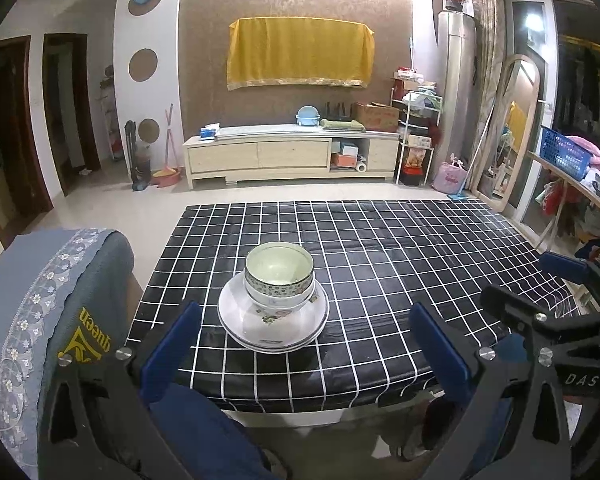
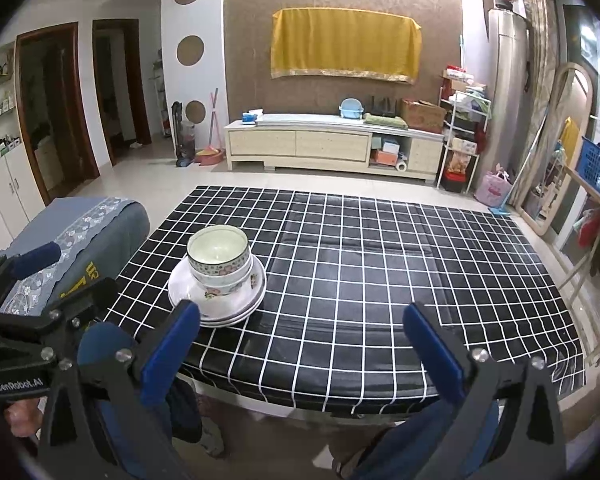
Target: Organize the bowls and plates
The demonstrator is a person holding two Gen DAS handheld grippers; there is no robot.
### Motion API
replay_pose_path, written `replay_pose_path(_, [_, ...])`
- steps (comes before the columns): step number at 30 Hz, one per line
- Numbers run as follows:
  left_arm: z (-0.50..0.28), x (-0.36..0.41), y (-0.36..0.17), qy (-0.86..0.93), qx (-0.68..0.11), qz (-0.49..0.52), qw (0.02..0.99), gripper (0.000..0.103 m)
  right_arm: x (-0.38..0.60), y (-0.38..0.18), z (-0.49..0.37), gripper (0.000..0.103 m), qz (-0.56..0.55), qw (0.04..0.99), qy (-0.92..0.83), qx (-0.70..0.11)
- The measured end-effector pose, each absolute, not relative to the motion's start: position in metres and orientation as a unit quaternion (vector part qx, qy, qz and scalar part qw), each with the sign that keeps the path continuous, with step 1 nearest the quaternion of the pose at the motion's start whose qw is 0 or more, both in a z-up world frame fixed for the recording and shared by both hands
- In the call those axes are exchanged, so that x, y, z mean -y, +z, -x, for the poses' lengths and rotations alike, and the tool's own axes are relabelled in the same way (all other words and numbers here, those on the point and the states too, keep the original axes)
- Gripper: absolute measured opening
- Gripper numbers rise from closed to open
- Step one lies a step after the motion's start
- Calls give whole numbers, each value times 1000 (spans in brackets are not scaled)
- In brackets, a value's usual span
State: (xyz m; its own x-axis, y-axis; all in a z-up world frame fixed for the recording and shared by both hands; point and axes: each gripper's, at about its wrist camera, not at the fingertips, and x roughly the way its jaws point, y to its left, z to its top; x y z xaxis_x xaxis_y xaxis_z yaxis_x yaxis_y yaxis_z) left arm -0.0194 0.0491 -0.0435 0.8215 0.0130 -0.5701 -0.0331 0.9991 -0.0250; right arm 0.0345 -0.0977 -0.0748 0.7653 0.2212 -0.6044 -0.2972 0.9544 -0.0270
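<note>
The stack of dishes sits near the front left part of the tabletop point(image 1: 380, 248), which wears a black cloth with a white grid. At the bottom lie the plates point(image 1: 273, 330), nested flat; on them rest the bowls point(image 1: 279, 280), one inside another, the top bowl empty and upright. Nothing else stands on the cloth.

The left hand-held gripper point(image 1: 304, 344) hovers before the front edge, fingers spread wide and holding nothing; the stack lies straight ahead of it, slightly left of its midline. The right hand-held gripper point(image 2: 300, 344) is also spread wide and empty, and from it the stack lies ahead and well to the left. So the left one looks better placed to reach it. A chair back point(image 1: 52, 300) under a blue-grey cover stands just left of the tabletop.
</note>
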Motion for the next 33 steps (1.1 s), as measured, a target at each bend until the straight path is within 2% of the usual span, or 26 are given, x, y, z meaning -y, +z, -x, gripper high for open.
replay_pose_path(33, [13,-56,-48,2,-315,36,948,103,106,-75,-40,103,58,939,126,-315])
